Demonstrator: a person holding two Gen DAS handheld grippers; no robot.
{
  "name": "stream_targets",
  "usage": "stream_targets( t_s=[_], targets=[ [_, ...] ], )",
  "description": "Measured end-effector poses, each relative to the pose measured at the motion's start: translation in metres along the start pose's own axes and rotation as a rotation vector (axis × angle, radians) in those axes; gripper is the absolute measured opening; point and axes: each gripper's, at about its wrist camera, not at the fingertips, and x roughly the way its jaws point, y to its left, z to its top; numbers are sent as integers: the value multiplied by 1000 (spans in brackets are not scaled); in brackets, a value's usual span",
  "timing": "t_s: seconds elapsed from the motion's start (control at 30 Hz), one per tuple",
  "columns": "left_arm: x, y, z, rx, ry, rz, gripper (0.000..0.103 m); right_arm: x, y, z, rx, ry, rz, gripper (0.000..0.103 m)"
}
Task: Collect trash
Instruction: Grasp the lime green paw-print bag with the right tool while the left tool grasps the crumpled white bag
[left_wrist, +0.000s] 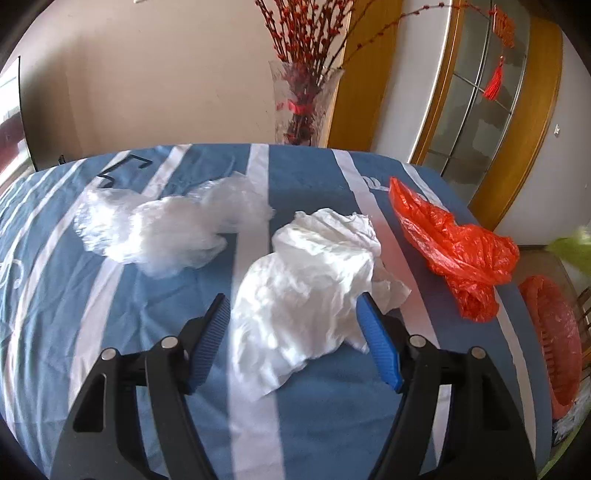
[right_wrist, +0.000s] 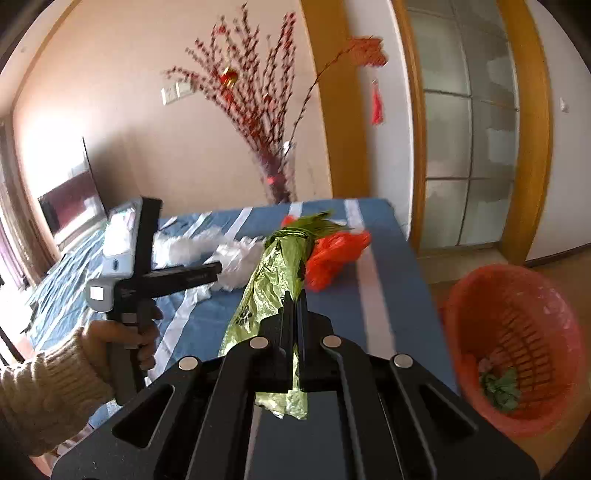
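Left gripper (left_wrist: 291, 306) points down at the desk (left_wrist: 314, 424) with its blue fingers (left_wrist: 380, 354) spread wide on either side of a crumpled white tissue (left_wrist: 306, 291), not pressing it. Right gripper (right_wrist: 294, 299) is raised, clenched on a green plastic bag (right_wrist: 269, 273) bearing a small dark print too blurred to read. Beside the desk, an orange basket (right_wrist: 517, 295) holds green scraps (right_wrist: 500, 389). A red bag (left_wrist: 454, 243) and clear bag (left_wrist: 166, 225) lie on the striped cloth.

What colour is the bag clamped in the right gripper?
Light green bag, with small dark print; clearest in the right wrist view.
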Motion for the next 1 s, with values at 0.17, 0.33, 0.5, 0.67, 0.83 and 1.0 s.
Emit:
stream_targets(
  t_s=[0.17,0.33,0.5,0.67,0.83,1.0],
  targets=[
    [17,-10,5,13,38,1,77,-3,-30,-2,28,-5,-92,2],
    [35,-17,6,26,79,29,73,-3,-58,-10,74,8,-165,2],
    [38,-23,3,46,71,31,33,-8,-78,-15,106,7,-208,2],
    [32,-24,1,53,53,9,11,-14,-93,-20,138,0,-234,2],
    [18,-22,0,51,25,-15,9,-19,-102,-22,153,-2,-245,2],
    [-8,-29,4,63,-21,-61,9,-24,-108,-24,166,-9,-252,2]
  ],
)
